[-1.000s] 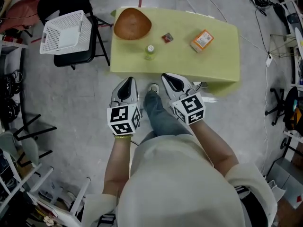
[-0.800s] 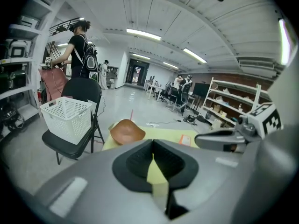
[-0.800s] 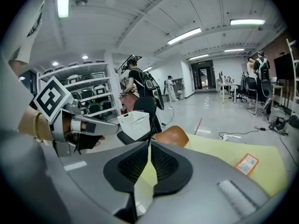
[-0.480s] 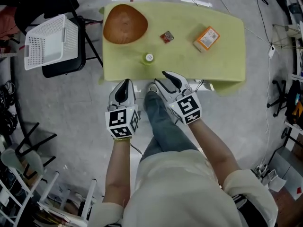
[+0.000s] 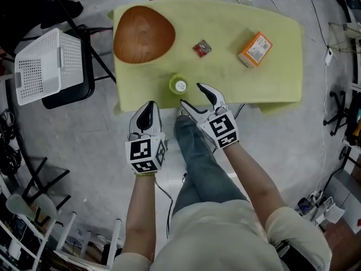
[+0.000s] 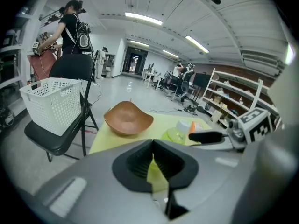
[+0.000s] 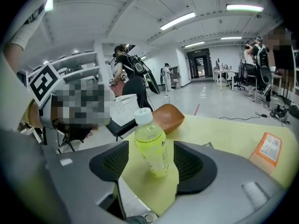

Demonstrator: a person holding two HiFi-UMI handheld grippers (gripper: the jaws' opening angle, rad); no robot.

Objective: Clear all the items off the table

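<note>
We look down on a yellow-green table [image 5: 271, 83] with four things still on it: one green drink bottle [image 5: 179, 85] at the near edge, one wooden bowl [image 5: 142, 35] at the far left corner, one small dark packet [image 5: 202, 48] near the middle, and one orange box [image 5: 255, 48] towards the right. The right gripper [image 5: 192, 94] reaches over the table's near edge with its jaws opening. The bottle stands upright in line between them, and the pads do not touch it. We judge it is aimed there to take the bottle first, as the closest item. The left gripper [image 5: 149, 103] hangs just off the near edge, over the floor, its jaws pressed together on nothing, seemingly waiting. Left of the table, one white basket [image 5: 42, 65] sits on one black chair [image 5: 73, 89], a likely place for the cleared items.
</note>
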